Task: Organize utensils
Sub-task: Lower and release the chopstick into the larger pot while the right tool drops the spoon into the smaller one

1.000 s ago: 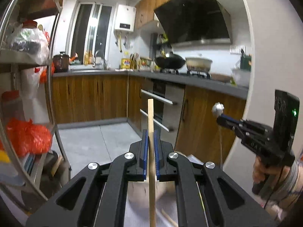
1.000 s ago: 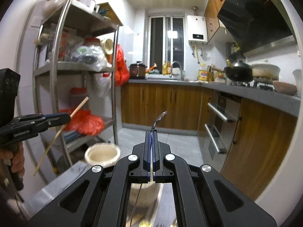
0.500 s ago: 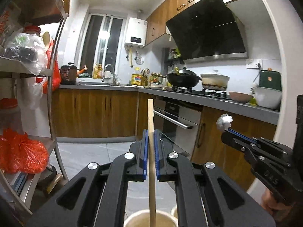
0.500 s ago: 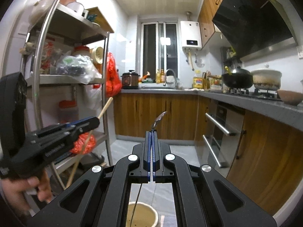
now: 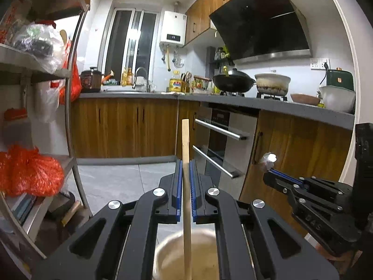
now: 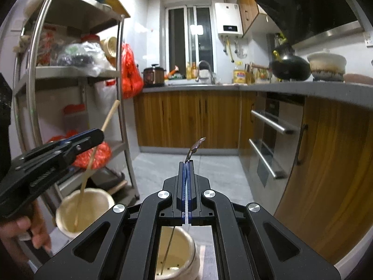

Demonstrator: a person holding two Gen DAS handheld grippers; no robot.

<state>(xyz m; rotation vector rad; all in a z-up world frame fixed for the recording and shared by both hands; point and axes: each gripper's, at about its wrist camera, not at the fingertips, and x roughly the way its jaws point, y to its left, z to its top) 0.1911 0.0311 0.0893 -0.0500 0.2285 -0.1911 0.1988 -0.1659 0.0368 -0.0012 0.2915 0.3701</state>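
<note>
Nearest in the left wrist view, the left gripper point(image 5: 185, 182) has its blue-padded fingers point(image 5: 178, 186) closed on a wooden chopstick point(image 5: 186, 186), which stands upright between them; its lower end reaches down into a cream utensil pot point(image 5: 167, 254) directly below, and its top rises above the fingertips. In the right wrist view the same chopstick shows slanted, with its lower tip inside the left-hand cream pot, whose rim is nearer to the camera on the left. The right gripper point(image 6: 186, 184) is clamped nearly fully closed on a thin metal utensil point(image 6: 194, 147); its curved shiny end sticks out past the fingertips, and its slim shaft hangs down into a second cream pot point(image 6: 186, 245) right beneath the gripper. Whether it is a spoon or a fork I cannot tell. The two pots stand just beside each other, low in the scene. A person's hand point(image 6: 30, 231) grips the left tool's handle at the near left. Farther off on the left stands a metal shelf rack point(image 6: 123, 116) with orange bags point(image 5: 30, 170) on it. On the right, wooden cabinets and an oven front point(image 5: 223, 144) sit under a grey counter point(image 5: 279, 107). At the far end are a black wok point(image 5: 233, 82), a sink tap point(image 6: 205, 70) and a window point(image 6: 190, 39).
</note>
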